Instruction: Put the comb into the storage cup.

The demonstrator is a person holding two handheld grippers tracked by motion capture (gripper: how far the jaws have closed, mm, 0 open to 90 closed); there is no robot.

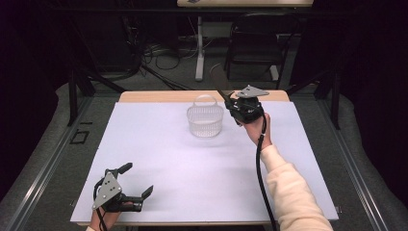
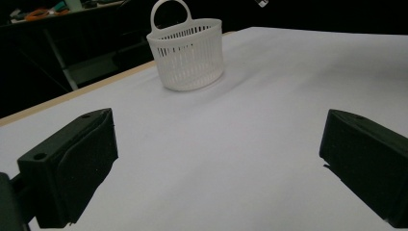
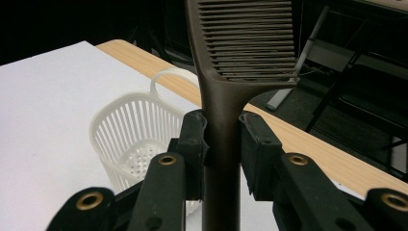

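Your left tool (image 1: 136,181) rests low on the bench (image 1: 168,159), jaws wide apart and empty. Your right tool (image 3: 222,139) clamps a dark slotted spatula (image 3: 243,43) by its handle — raised just beside the white basket (image 1: 205,119).

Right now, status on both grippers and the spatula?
Right gripper shut on slotted spatula, held up beside white basket. Left gripper open, low over the white table. Basket looks empty; nothing in the way.
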